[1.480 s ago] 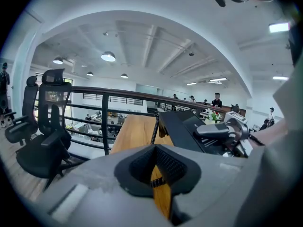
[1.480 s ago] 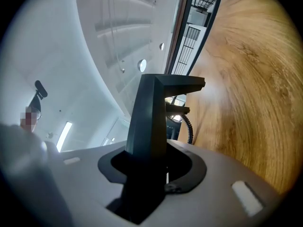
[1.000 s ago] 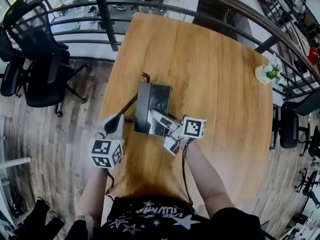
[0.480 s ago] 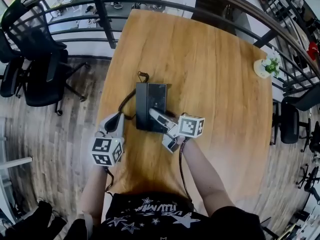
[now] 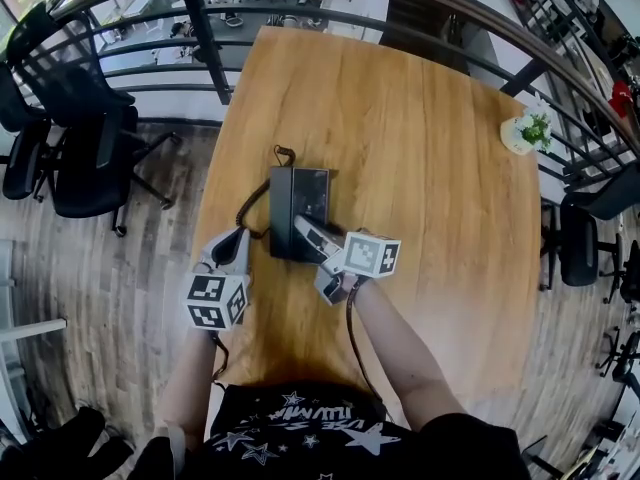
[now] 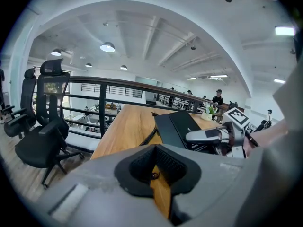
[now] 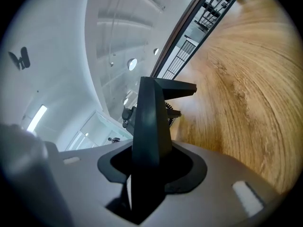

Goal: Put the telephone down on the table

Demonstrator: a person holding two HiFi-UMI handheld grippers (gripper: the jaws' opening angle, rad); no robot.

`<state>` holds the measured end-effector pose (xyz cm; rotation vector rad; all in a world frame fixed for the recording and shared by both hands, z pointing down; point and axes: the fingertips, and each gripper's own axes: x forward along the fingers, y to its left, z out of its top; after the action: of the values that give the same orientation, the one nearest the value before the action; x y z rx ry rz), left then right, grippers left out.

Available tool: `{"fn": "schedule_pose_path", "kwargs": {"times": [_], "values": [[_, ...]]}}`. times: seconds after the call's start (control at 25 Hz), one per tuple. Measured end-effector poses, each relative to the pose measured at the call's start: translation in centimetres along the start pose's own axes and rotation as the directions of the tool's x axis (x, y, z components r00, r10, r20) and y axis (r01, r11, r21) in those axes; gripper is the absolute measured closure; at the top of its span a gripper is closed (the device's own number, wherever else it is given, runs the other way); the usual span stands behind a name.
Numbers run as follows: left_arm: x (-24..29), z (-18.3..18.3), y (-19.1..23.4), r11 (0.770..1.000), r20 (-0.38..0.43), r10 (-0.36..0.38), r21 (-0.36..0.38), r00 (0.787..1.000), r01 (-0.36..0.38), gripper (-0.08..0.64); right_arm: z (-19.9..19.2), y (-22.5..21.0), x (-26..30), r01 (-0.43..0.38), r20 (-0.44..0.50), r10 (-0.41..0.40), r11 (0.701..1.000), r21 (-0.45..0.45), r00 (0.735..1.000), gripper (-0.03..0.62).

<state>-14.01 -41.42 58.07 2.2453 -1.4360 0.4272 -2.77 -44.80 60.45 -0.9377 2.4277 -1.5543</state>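
Note:
A black desk telephone (image 5: 298, 206) sits left of centre on the wooden table (image 5: 430, 168), its coiled cord (image 5: 254, 200) trailing off its left side. My right gripper (image 5: 308, 233) is shut on the phone's near right edge. In the right gripper view the black body (image 7: 150, 119) stands edge-on between the pads. From the left gripper view the phone (image 6: 176, 126) shows with the right gripper (image 6: 208, 135) clamped on it; whether its near side rests on the wood is unclear. My left gripper (image 5: 232, 242) hovers at the table's left edge, shut and holding nothing (image 6: 158, 174).
A small potted plant (image 5: 524, 132) stands at the table's far right edge. Black office chairs (image 5: 75, 138) are on the floor to the left. A dark metal railing (image 5: 200, 28) runs behind the table's far end.
The telephone and my right gripper have shifted slightly left, and the phone's face looks flatter toward the table. The left gripper has stayed put.

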Motion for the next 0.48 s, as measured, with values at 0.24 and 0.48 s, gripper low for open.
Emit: {"fn": "schedule_pose_path", "kwargs": {"times": [0.24,0.48], "values": [[-0.5,0.3,-0.6,1.000,0.008,-0.007,0.012,1.000,0.007,0.558,-0.2,-0.8,-0.2,0.117,-0.010,-0.118,0.990,-0.079,0.993,0.396],[-1.3,0.4,-1.4,0.999,0.021,-0.016,0.028,1.000,0.015,0.558,-0.4,-1.5,-1.0,0.210,-0.032,-0.217,0.967,-0.143,0.976,0.352]]}}
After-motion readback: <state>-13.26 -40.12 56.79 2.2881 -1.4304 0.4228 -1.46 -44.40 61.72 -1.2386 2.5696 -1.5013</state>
